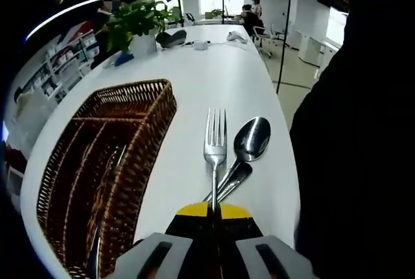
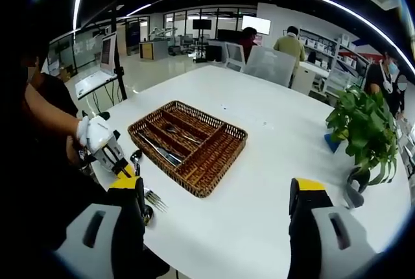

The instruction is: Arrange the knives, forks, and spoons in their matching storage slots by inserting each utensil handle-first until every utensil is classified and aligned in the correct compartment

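Left gripper: its fingers (image 1: 214, 227) rise from the bottom of the left gripper view, pressed together and pinching the handle of the fork; in the right gripper view this gripper (image 2: 123, 165) comes in from the left, held in a gloved hand (image 2: 94, 134) near the table's edge.
Fork: the fork (image 1: 214, 152) points tines-away along the white table (image 1: 220, 65), its handle running back between the yellow-tipped fingers; whether it is lifted or resting on the table cannot be told.
Spoon: the spoon (image 1: 249, 143) lies on the table just beside the fork, bowl turned up, its handle slanting under the fork's handle close to the fingertips.
Right gripper: the right gripper (image 2: 217, 217) stands with its fingers spread wide apart, nothing between them, above the near edge of the table.
Utensils by that edge: fork tines (image 2: 154, 199) and a spoon bowl (image 2: 135, 156) show beside the left gripper.
Wicker tray: the wicker cutlery tray (image 1: 139, 143) sits on the table beside the fork, split into long slots; some metal utensils (image 2: 170, 152) already lie inside, their kind too small to tell.
Plant: a potted green plant (image 1: 136, 26) stands farther along the table, near its edge.
Background: people sit and stand at desks in an open office beyond the table's far end.
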